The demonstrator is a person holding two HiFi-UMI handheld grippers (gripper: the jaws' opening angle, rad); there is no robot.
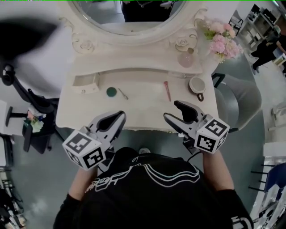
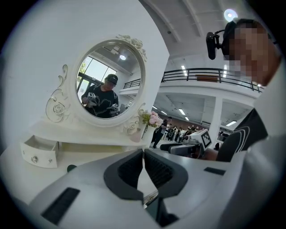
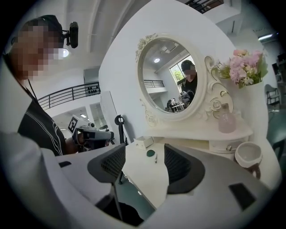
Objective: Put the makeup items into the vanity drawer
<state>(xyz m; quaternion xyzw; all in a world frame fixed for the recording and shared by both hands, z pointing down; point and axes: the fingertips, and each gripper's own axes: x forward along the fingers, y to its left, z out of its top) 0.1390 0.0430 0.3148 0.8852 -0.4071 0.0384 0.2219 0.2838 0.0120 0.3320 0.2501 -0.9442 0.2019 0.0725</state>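
On the white vanity top (image 1: 143, 107) lie a round green compact (image 1: 111, 92), a thin dark stick (image 1: 123, 94) beside it, and a pink pencil-like stick (image 1: 167, 91). A small drawer (image 1: 86, 82) stands pulled out at the back left and looks empty. My left gripper (image 1: 119, 117) hovers over the front edge, its jaws shut on nothing, with the pads (image 2: 134, 167) meeting at the tips. My right gripper (image 1: 171, 110) is open near the front right, just short of the pink stick. Between its pads (image 3: 178, 165) I see the compact (image 3: 151, 153) and the drawer (image 3: 144, 142).
A white cup (image 1: 197, 85) with a dark handle sits at the right end, with a pink bottle (image 1: 186, 59) and pink flowers (image 1: 221, 40) on the shelf behind it. The oval mirror (image 1: 129, 13) rises at the back. A grey chair (image 1: 241, 103) stands to the right.
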